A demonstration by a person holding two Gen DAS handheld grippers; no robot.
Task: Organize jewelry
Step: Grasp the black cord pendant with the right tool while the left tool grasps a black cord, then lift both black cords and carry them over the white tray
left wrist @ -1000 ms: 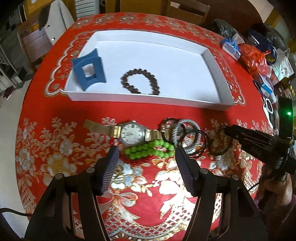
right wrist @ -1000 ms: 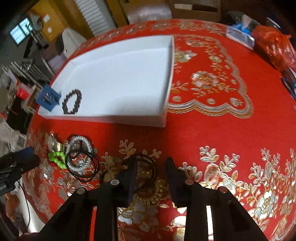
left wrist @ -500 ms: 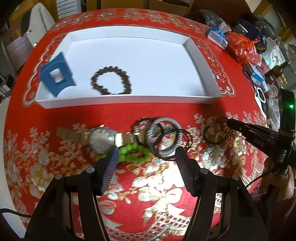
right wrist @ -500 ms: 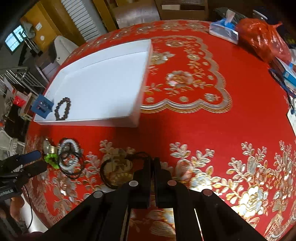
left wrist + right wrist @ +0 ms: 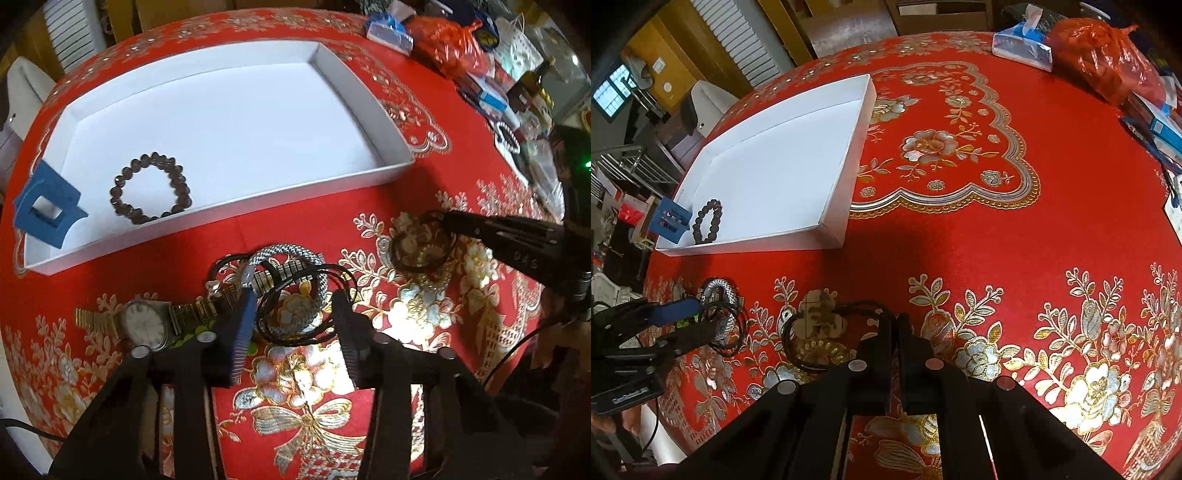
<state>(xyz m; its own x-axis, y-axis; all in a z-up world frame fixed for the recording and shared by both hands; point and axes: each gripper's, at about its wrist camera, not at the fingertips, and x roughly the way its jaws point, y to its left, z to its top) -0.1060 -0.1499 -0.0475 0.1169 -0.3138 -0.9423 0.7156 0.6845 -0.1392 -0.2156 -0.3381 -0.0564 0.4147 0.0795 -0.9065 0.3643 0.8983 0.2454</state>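
Lay just ahead of the left hand-held gripper (image 5: 291,314): a pile of bangles (image 5: 291,291) on the red counter (image 5: 369,206), with a watch (image 5: 144,325) to its left, strap stretched sideways. Was closing, bangles between the fingers but not yet squeezed. Sat close by, to the right: the right hand-held gripper (image 5: 894,325), clenched tight on the edge of a black cord bracelet (image 5: 812,332). Waited beyond, well apart: the white tray (image 5: 369,92), holding a bead bracelet (image 5: 151,192) and a blue clip (image 5: 44,214).

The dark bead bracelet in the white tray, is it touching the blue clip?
Apart. The left wrist view shows bare white tray floor between the dark bead bracelet and blue clip.
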